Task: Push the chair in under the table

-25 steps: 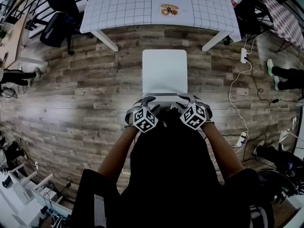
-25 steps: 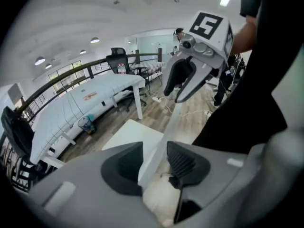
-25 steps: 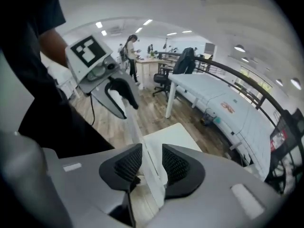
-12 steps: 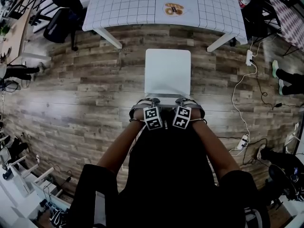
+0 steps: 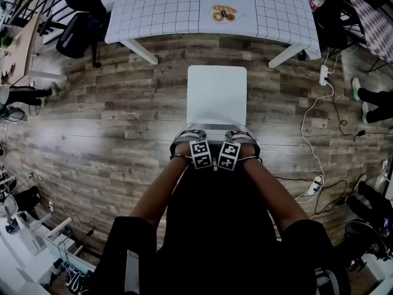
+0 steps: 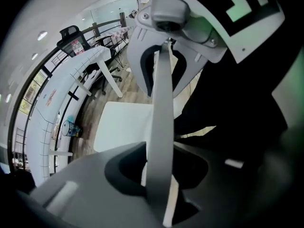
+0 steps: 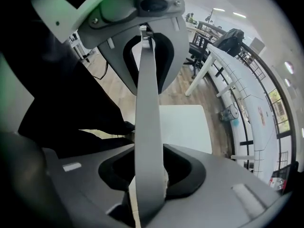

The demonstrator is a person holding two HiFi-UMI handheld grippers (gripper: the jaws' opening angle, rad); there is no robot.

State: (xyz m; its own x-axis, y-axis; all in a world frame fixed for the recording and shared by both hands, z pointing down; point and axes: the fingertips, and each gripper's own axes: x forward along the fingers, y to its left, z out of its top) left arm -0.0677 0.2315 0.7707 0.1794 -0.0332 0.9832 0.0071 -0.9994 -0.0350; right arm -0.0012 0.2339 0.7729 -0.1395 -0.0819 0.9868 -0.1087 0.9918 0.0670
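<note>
— Where is the chair (image 5: 216,94) found?
— On the floor (image 5: 110,115), just short of the tabletop (image 5: 166,11), not yet tucked under.
— And the tongs?
— The left tongs (image 5: 188,137) and right tongs (image 5: 242,137) have just been closing and are clamped side by side on the chair back (image 5: 216,128).

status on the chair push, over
Left gripper and right gripper astride chair back, jaws just been closing, grip unconfirmed. Chair short of table, not yet under. Bare floor between them.
</note>
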